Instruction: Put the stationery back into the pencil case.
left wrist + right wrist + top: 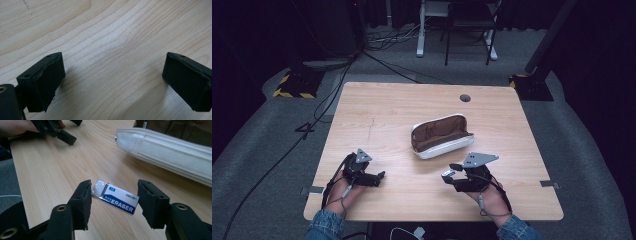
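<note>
My left gripper (379,175) sits at the near left of the wooden table (377,110), my hand wrapped around its body, the grey three-cornered plate on top. In the left gripper view its jaws stand wide apart with bare wood grain between them, holding nothing.

Toward the middle of the table, beyond both tools, lies a pencil case (441,136), white on the outside with a brown lining. Its zip is undone and the mouth gapes upward. From the high view I can see the brown inside, but I cannot tell whether anything lies in it. In the right gripper view its white stitched side (170,150) runs across the upper right, a little apart from my jaws.

My right gripper (451,172) rests at the near right, just on my side of the case, pointing left. Its jaws are spread, and between them on the table lies an eraser (115,200), tilted across the gap. Its near corner seems to touch the left jaw; the right jaw stands clear of it, so the eraser is not clamped. The eraser is white at one end, with a blue and white sleeve that reads "ERASER" in large letters and "deli" in small letters at the edge. A small blue tag and some finer print are too small to read.
</note>
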A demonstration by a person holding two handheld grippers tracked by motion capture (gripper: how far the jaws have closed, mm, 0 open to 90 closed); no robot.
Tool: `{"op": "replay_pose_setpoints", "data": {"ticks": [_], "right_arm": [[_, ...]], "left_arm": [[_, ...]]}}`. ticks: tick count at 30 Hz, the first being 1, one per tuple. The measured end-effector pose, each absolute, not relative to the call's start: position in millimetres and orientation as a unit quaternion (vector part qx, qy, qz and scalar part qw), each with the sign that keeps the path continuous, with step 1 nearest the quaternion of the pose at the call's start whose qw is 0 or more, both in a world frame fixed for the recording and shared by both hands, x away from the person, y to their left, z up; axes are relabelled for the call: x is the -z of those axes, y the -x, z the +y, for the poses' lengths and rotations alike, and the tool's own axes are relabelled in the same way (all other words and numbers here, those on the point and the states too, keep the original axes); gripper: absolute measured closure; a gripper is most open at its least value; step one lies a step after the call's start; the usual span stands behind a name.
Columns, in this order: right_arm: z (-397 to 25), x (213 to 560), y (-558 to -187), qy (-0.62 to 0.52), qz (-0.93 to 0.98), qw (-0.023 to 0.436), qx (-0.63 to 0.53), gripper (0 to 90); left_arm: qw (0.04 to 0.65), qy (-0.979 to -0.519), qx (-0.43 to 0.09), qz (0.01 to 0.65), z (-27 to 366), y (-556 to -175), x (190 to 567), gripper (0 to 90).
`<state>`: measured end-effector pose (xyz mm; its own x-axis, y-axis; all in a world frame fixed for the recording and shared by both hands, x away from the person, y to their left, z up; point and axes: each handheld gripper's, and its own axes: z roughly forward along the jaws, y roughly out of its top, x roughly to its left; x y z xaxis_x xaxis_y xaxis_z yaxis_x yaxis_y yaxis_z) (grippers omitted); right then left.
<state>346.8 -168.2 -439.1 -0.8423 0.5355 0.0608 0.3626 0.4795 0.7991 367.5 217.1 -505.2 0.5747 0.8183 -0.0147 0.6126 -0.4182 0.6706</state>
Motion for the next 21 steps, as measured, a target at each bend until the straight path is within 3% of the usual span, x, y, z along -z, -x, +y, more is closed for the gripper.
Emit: {"op": "replay_pose_setpoints", "data": {"ticks": [21], "right_arm": [[-179,395,-382,-0.301,0.830,0.115,-0.455,46.6]], "left_arm": [[0.322,-0.827,-0.160,0.433,217,-367,505,4.7]]}}
